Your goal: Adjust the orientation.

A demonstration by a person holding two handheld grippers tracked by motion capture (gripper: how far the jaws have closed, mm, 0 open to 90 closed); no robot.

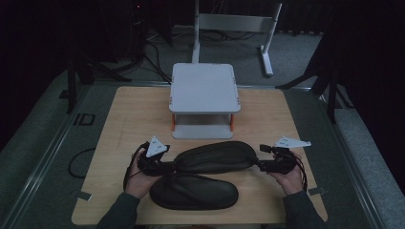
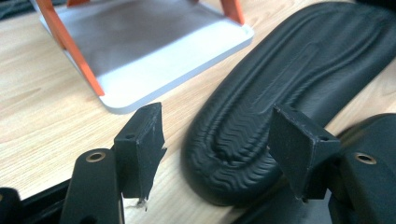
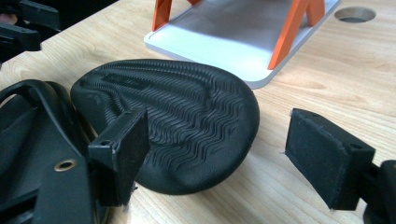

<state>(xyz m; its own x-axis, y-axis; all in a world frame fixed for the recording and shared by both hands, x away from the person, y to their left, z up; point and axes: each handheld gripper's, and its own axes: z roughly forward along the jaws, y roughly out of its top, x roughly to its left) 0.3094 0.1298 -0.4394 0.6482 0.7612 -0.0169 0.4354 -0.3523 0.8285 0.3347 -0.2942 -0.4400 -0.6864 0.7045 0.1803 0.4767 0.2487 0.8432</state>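
Careful, both my grippers, left (image 1: 171,167) and right (image 1: 258,166), gape around the overturned slipper (image 1: 214,156); closing off-centre could skid it toward twelve o'clock.

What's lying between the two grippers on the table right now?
In the high view, the sole-up black slipper spans the stretch from the left gripper to the right gripper, one end toward each.
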